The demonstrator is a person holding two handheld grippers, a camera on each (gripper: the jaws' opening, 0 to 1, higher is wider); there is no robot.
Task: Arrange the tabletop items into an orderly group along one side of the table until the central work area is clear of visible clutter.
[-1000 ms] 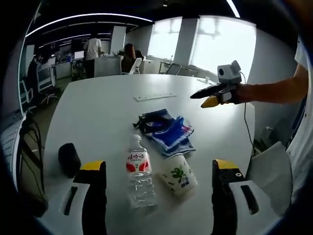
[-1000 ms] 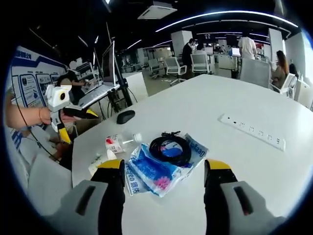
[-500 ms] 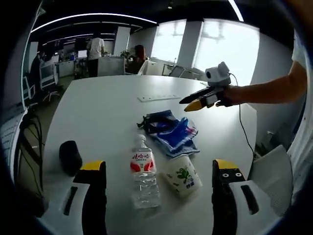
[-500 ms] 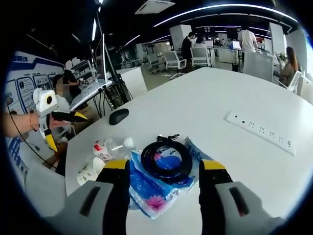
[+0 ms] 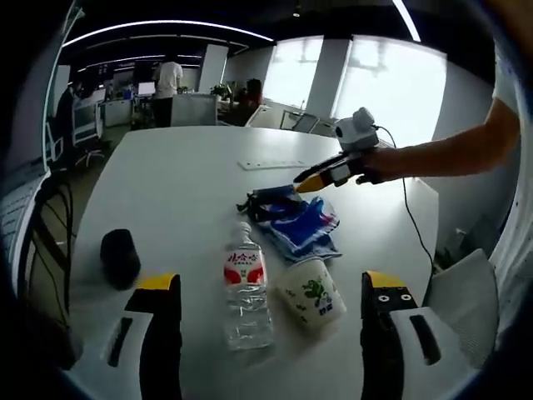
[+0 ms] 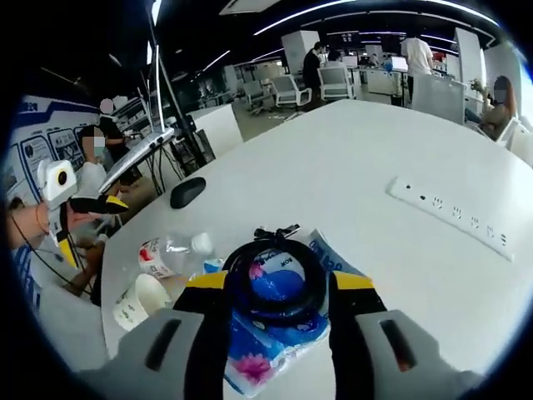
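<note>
The right gripper [image 6: 275, 287], jaws spread, is closing in over the black cable coil [image 6: 273, 275] on the blue packet [image 6: 271, 337], probably about to grasp; the left gripper [image 5: 262, 287] is hovering spread near the bottle [image 5: 246, 287] and cup [image 5: 312, 296] on the counter [image 5: 175, 183].

The water bottle [image 5: 247, 293] carries a red-and-white label with characters too small to read, and the paper cup [image 5: 313, 296] shows only a green printed design.

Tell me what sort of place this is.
Probably an open-plan office: a big white table with a power strip on it, office chairs and monitor-topped desks behind, people standing around.
</note>
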